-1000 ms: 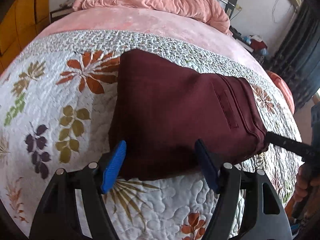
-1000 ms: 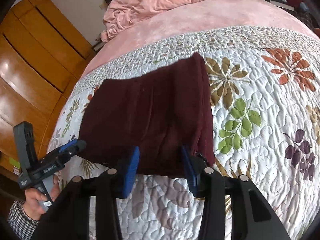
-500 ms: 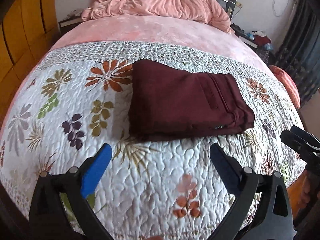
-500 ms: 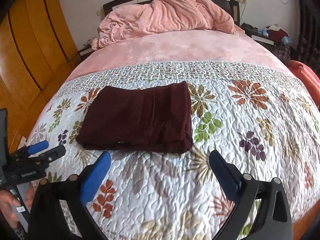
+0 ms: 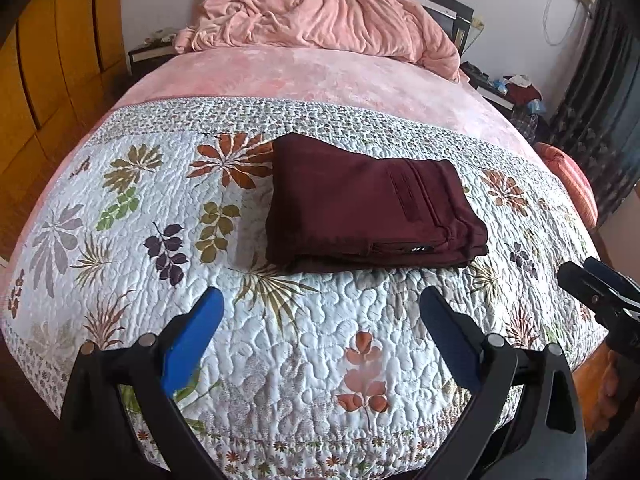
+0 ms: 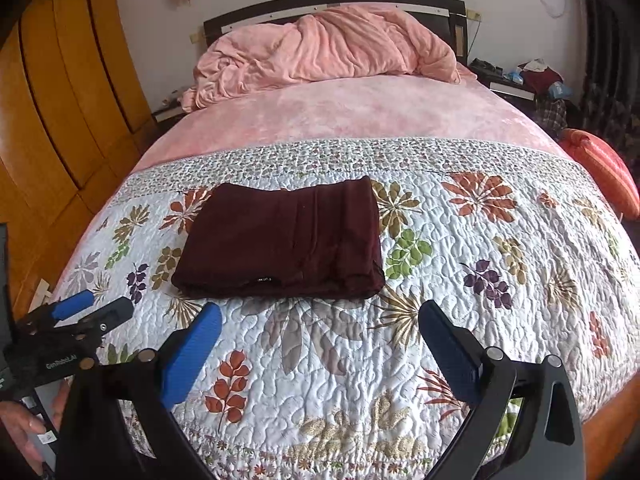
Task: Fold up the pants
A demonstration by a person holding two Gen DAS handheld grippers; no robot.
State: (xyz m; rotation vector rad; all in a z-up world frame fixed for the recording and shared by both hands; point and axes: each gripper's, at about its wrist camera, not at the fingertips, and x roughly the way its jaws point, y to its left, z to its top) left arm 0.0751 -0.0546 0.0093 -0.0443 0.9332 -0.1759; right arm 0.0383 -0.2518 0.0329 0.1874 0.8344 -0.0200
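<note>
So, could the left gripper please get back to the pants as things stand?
Probably yes: the left gripper is open and empty, and only bare quilt lies between it and the folded pants.

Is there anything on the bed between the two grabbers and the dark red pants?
Nothing visible is in the way. Both the left gripper and the right gripper are open and empty, and only bare flowered quilt lies between them and the folded pants. The pink blanket is piled far behind, at the headboard.
</note>
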